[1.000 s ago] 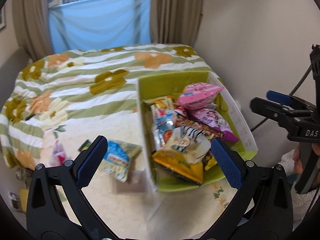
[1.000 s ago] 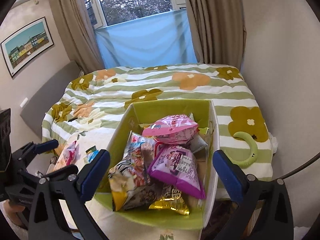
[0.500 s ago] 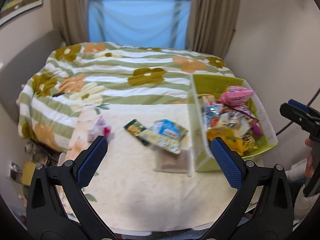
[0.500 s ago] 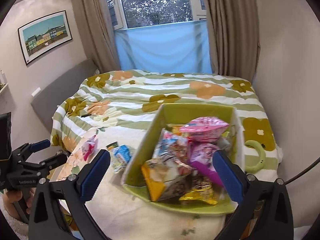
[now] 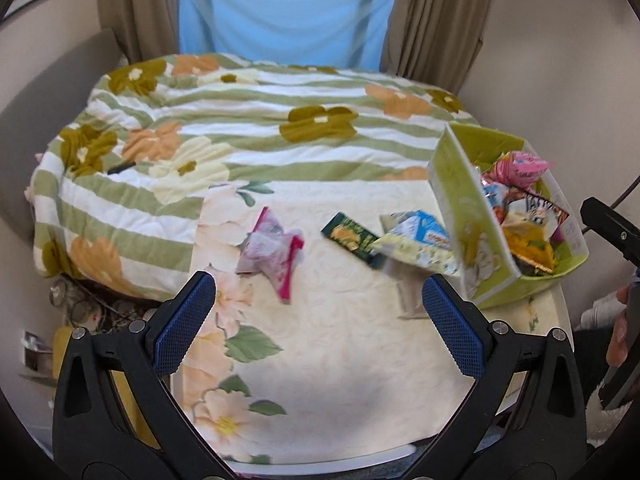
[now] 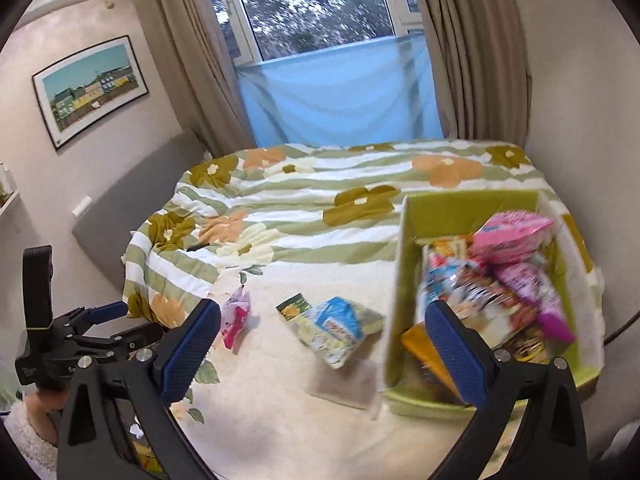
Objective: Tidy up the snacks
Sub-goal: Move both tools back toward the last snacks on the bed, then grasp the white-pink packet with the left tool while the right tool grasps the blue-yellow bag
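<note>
A green box (image 5: 472, 216) full of snack bags sits on the cream surface (image 5: 340, 340). Just left of the box lie a blue-and-white bag (image 5: 416, 240), a dark green packet (image 5: 350, 234), then a pink bag (image 5: 272, 252). The left gripper (image 5: 320, 324) and right gripper (image 6: 322, 350) hover wide open, holding nothing.

Black grippers (image 5: 318, 320) — blue textured pads (image 5: 184, 324), silver screws, fuzzy white sleeve (image 6: 30, 436).

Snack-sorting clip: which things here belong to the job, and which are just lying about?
Job:
green box full of snacks
pink packet
dark green packet
blue-and-white bag
left claw and right claw, both open and empty

Lying about:
floral quilt
framed picture
curtains
blue cloth
</note>
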`<state>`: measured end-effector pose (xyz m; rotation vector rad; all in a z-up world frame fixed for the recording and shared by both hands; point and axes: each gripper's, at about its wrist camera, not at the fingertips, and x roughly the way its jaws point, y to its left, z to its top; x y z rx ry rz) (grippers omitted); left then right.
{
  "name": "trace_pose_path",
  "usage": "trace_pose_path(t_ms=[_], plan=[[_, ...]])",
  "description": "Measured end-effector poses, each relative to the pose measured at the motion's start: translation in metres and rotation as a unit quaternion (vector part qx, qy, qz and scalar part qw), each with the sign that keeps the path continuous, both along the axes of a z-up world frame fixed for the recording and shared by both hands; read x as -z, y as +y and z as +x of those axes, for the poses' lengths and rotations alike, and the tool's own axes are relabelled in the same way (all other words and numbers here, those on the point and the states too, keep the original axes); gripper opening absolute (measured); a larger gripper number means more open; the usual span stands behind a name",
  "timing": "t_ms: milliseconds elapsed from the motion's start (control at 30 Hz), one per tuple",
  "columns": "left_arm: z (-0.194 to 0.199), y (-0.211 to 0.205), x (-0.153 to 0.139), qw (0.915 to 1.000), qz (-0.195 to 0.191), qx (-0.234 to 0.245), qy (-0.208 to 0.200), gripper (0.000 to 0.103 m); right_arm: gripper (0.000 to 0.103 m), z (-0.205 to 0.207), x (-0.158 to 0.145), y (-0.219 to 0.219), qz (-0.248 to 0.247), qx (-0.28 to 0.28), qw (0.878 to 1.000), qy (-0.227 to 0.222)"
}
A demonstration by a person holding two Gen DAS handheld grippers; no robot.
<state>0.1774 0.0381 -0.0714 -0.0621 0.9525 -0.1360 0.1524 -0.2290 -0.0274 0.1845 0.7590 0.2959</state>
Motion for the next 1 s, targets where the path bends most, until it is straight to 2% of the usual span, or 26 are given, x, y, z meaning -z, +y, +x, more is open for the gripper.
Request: trace_pose_path(t_ms=[200, 433, 567, 767, 1000], plan=[[0.036, 0.035, 0.03, 0.9986, -0.017, 0.038, 0.034, 0.102, 0.102, 0.019, 0.025, 0.041, 0.004, 0.037, 0.998, 0.046], [0.086, 0.05, 0.091, 0.9911, -0.034, 0.089, 0.094, 0.102, 0.102, 0.05, 0.063, 0.065, 0.024, 0.103, 0.99, 0.088], [0.111, 0.052, 0.122, 0.9878, -0.019, 0.11, 0.108, 0.102, 0.102, 0.069, 0.084, 0.076, -0.003, 0.143, 0.985, 0.098], [0.136, 0.049, 0.151, 0.9835, -0.024, 0.133, 0.12, 0.102, 0.102, 0.098, 0.107, 0.082, -0.039, 0.177, 0.976, 0.119], [0.149, 0.039, 0.17, 0.9803, -0.009, 0.148, 0.13, 0.091, 0.102, 0.124, 0.138, 0.085, -0.056, 0.191, 0.968, 0.153]])
